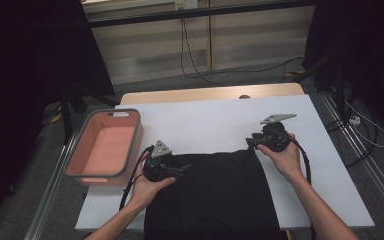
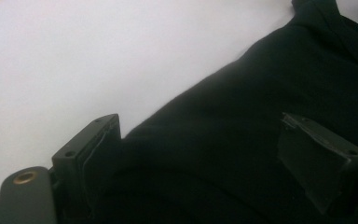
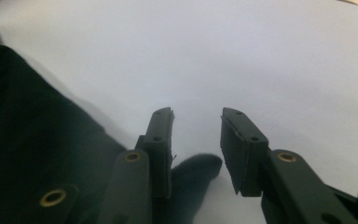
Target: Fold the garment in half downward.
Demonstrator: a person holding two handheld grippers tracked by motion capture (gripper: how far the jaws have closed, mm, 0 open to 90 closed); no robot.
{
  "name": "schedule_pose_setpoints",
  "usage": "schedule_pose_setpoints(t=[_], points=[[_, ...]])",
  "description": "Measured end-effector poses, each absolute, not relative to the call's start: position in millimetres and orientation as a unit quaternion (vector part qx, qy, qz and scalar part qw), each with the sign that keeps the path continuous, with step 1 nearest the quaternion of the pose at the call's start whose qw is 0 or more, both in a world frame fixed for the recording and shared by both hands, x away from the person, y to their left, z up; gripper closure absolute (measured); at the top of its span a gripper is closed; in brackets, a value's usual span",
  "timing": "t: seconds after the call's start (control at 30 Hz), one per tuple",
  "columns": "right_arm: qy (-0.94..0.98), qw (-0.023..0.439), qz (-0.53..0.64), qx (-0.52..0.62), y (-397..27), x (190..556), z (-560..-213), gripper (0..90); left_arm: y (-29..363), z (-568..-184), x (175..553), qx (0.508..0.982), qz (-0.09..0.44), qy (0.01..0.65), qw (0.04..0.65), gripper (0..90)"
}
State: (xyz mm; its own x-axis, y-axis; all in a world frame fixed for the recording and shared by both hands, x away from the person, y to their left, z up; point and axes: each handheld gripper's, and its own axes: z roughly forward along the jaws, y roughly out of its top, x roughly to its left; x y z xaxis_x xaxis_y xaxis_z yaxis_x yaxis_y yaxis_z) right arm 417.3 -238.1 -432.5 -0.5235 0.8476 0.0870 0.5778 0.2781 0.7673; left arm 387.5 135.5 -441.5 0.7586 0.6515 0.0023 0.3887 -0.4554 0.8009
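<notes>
While the black cloth lay flat on the white bench at the near edge, the left tongs sat over its far left corner, jaws spread wide with cloth between them but not pinched. Right tongs were at the far right corner, jaws apart with a small fold of cloth between them, not gripped. A pink bin stood to the left of the cloth.

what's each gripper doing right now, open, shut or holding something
left gripper: open wide over the black cloth garment, not clamped on it.
right gripper: open, nothing between the jaws, at the garment's edge.
</notes>
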Motion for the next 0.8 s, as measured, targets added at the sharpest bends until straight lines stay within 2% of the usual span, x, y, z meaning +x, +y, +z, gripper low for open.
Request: schedule_pose_setpoints(t=[0.2, 0.37, 0.53, 0.73, 0.8], points=[[0.790, 0.177, 0.361, 0.464, -234, 434, -447, 70.0, 137, -443, 387, 0.843, 0.174, 0.305, 0.408, 15.1], [0.795, 0.171, 0.340, 0.473, -245, 428, -451, 76.7, 138, -445, 387, 0.846, 0.177, 0.301, 0.403, 15.0], [0.805, 0.146, 0.333, 0.469, -249, 420, -453, 78.0, 139, -445, 389, 0.843, 0.180, 0.304, 0.407, 15.1], [0.806, 0.122, 0.354, 0.458, -252, 411, -457, 74.6, 142, -443, 388, 0.842, 0.180, 0.306, 0.406, 15.1], [0.807, 0.126, 0.354, 0.456, -252, 410, -458, 68.1, 143, -443, 388, 0.842, 0.175, 0.303, 0.410, 14.8]])
